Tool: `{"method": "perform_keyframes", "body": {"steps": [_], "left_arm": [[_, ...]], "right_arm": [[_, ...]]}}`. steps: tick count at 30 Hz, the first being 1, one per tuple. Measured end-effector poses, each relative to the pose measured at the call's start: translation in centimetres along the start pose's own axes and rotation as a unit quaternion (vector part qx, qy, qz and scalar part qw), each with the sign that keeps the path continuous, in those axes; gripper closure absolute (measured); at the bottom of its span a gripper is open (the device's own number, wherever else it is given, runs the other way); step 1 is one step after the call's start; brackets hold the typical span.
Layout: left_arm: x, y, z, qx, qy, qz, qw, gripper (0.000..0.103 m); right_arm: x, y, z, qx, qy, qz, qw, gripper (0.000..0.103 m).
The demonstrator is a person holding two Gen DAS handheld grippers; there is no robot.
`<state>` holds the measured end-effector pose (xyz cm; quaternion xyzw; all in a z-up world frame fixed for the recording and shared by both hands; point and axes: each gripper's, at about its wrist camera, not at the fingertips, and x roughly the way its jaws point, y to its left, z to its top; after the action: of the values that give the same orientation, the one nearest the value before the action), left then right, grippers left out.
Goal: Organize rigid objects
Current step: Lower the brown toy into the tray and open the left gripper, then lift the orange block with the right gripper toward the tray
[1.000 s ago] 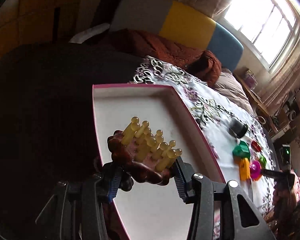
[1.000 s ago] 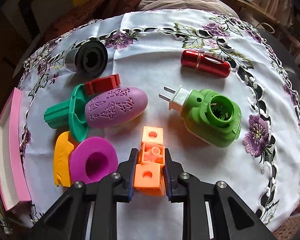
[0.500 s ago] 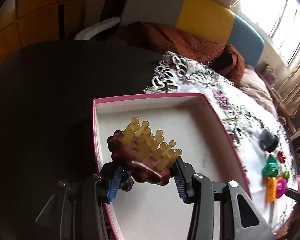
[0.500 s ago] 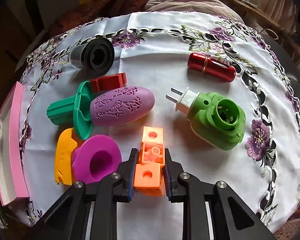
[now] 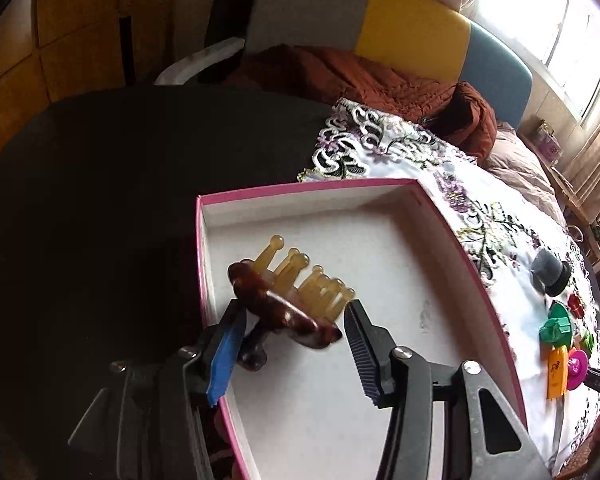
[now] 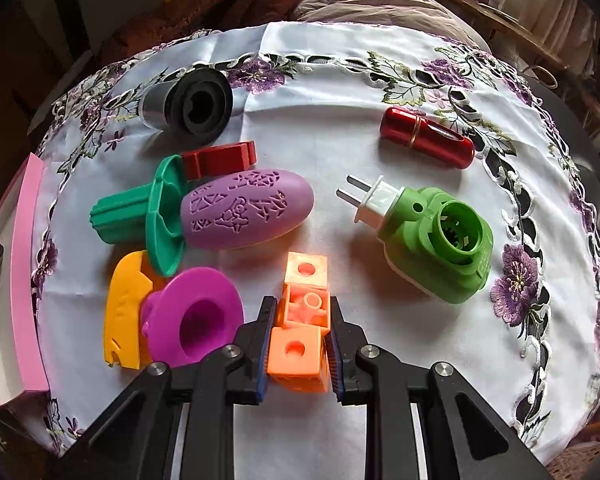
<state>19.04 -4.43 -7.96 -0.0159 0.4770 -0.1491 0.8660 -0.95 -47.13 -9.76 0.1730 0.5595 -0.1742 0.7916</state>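
- Left claw (image 5: 294,330): jaws just opened part-way; brown massage comb (image 5: 284,308) between them, the far pad seen clear of it, contact at the near pad not certain; comb taken as released or nearly so, above the near-left corner of the pink-rimmed box (image 5: 440,216).
- Right claw (image 6: 298,334): closed tight on the orange block piece (image 6: 300,328), which rests on the embroidered cloth (image 6: 320,92) of the bench.
- Risk, left: comb lies close to the box's left wall; if dropped tilted it may catch the rim, tip out onto the dark bench, or snag a blue pad as the claw is withdrawn.
- Risk, right: purple cup (image 6: 194,316) lies just left of the claw, green plug-in (image 6: 432,236) ahead-right; a careless lift may knock the cup or the yellow piece (image 6: 122,312) beside it.
- Comb: long axis runs across the claw, slanting from far-left to near-right; amber prongs point up and away.
- Block piece: long axis points straight ahead, away from the claw.
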Motion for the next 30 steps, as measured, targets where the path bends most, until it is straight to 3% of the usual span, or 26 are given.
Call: {"method": "perform_keyframes", "body": {"steps": [12, 22, 30], "left_arm": [[-5.3, -1.0, -4.1, -0.017, -0.029, 0.006, 0.9994, 0.051], [-8.7, -3.6, -6.8, 0.008, -0.056, -0.001, 0.9984, 0.051], [-10.3, -3.8, -8.1, 0.011, -0.084, 0.033, 0.9958, 0.051]], "right_arm": [[0.1, 0.5, -0.1, -0.011, 0.000, -0.011, 1.000, 0.079], [0.0, 0.8, -0.4, -0.021, -0.001, -0.018, 1.000, 0.079], [0.0, 0.8, -0.4, -0.021, -0.003, -0.018, 1.000, 0.079]]}}
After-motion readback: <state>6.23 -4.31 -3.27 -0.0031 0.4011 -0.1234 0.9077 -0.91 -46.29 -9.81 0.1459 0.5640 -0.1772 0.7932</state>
